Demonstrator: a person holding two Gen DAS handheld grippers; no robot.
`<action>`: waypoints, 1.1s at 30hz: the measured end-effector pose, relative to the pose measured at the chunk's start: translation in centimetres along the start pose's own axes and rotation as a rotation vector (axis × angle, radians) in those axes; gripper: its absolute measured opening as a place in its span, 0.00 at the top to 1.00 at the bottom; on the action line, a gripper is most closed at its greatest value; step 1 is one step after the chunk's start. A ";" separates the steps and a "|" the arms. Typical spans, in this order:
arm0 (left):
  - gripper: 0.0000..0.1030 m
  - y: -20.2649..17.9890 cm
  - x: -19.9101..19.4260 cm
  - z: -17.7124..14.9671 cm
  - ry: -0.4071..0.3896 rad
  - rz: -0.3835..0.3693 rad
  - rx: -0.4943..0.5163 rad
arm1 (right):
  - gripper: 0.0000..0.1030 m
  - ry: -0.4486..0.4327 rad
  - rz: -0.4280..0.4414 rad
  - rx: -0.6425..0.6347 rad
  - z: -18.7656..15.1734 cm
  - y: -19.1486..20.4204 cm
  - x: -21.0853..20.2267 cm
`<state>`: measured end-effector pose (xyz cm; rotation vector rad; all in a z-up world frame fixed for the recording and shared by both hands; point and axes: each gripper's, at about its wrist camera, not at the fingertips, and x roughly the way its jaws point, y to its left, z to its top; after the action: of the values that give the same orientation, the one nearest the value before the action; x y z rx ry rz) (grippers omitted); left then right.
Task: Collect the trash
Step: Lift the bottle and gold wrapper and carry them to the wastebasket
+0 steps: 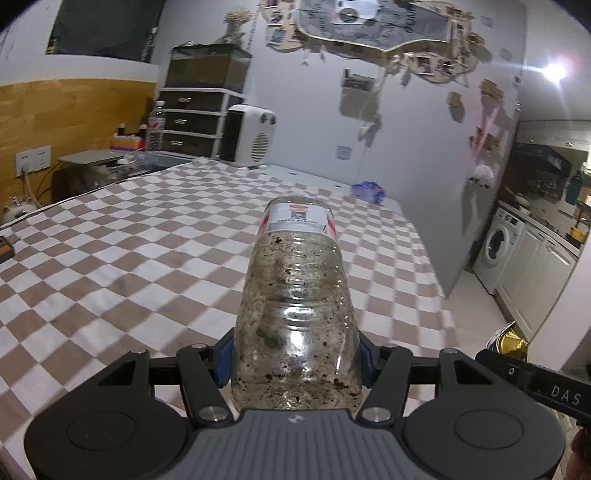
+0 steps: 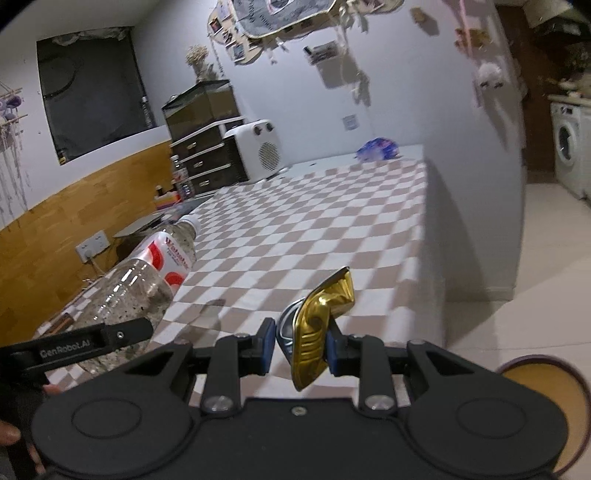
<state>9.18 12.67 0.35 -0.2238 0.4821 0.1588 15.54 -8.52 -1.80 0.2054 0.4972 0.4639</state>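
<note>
The setting was a private home, a lived-in room opening onto a laundry and kitchen area. A checkered cloth [image 1: 147, 258] covered a large surface. A plastic drawer unit [image 1: 192, 122], a white heater [image 1: 249, 134] and photo decorations [image 1: 369, 22] lined the wall. A washing machine [image 1: 496, 247] stood beyond the partition.

both grippers, left [image 1: 295, 363] and right [image 2: 301, 345], clamped, side by side.
</note>
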 end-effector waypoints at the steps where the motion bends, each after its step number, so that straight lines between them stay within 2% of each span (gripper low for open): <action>1: 0.40 -0.7 -0.2 -0.2 -0.002 -0.009 0.007 | 0.72 -0.007 -0.011 -0.004 -0.1 -0.4 -0.5; 10: 0.40 -6.5 -0.8 -2.3 0.002 -0.089 0.057 | 0.72 -0.050 -0.085 0.020 -1.0 -4.9 -5.3; 21: 0.40 -13.7 -0.3 -5.3 0.040 -0.201 0.135 | 0.72 -0.072 -0.170 0.056 -2.4 -10.1 -9.0; 33: 0.40 -21.9 3.2 -10.1 0.157 -0.312 0.202 | 0.72 -0.040 -0.280 0.122 -5.4 -17.0 -11.1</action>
<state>11.97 -10.63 -6.07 -0.1117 0.6084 -0.2127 10.58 -28.24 -7.00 0.2576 0.5066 0.1558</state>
